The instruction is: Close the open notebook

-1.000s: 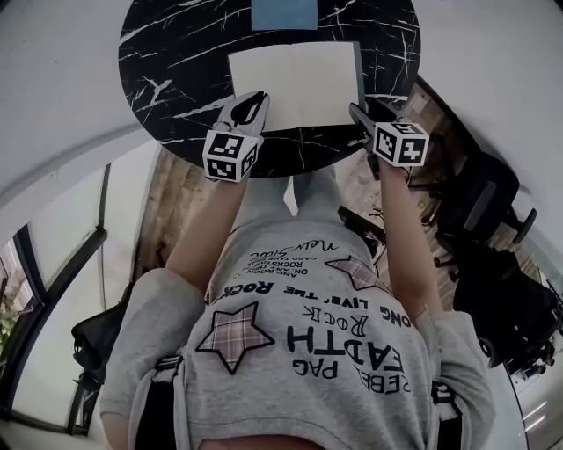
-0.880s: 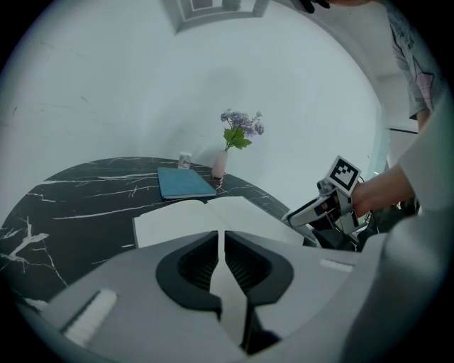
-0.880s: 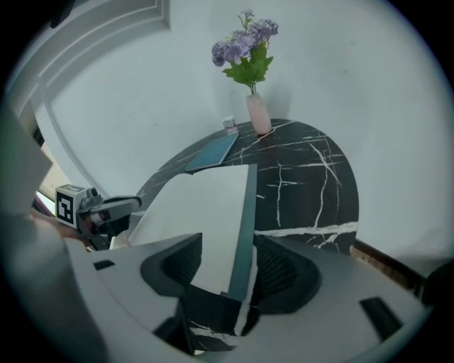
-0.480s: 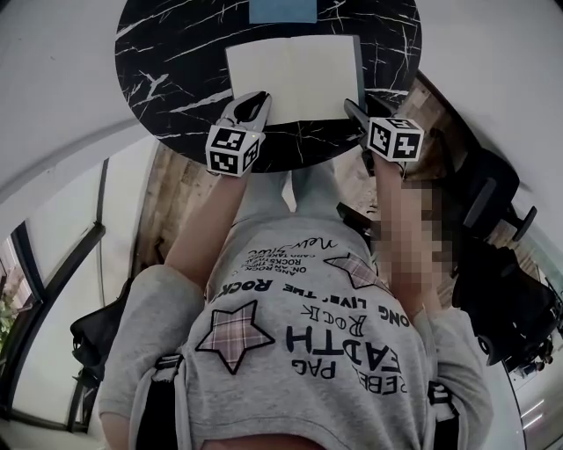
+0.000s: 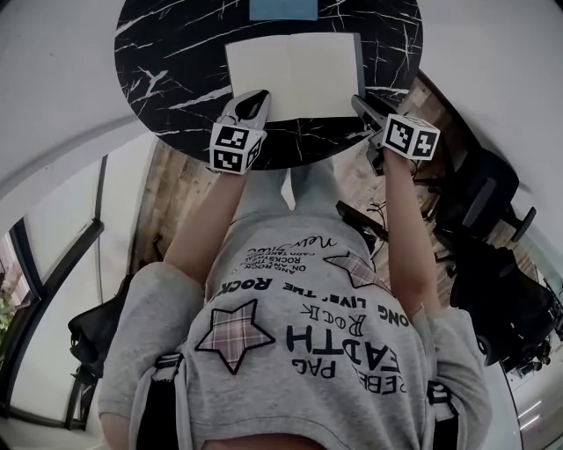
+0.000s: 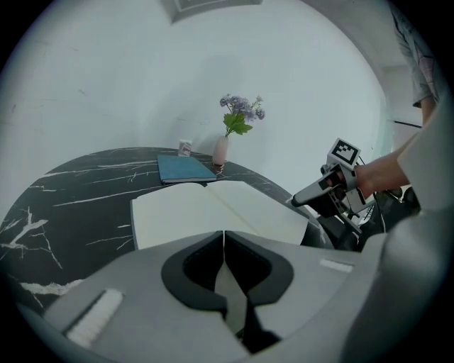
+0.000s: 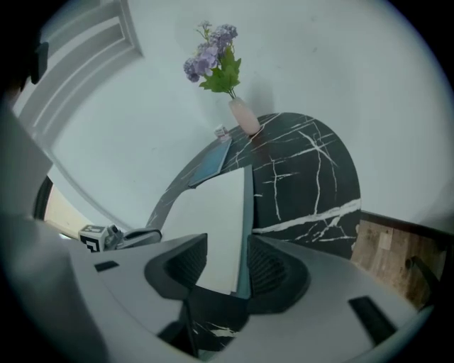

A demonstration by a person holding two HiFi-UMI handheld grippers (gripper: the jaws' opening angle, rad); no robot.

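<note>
Two blank cream pages lie flat: the open notebook (image 5: 295, 75) rests on the black counter (image 5: 176, 61), close to its near edge. The left gripper (image 5: 251, 104) is clenched on nothing by the near left corner. The right gripper (image 5: 361, 104) has wide jaws that have just been closing a little, with the notebook's right edge between them, not squeezed.

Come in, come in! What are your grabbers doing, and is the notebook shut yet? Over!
Left gripper shut, empty. Right gripper open, jaws just closing in, notebook's right edge between them. Notebook open, flat. Blue book beyond, apart.
</note>
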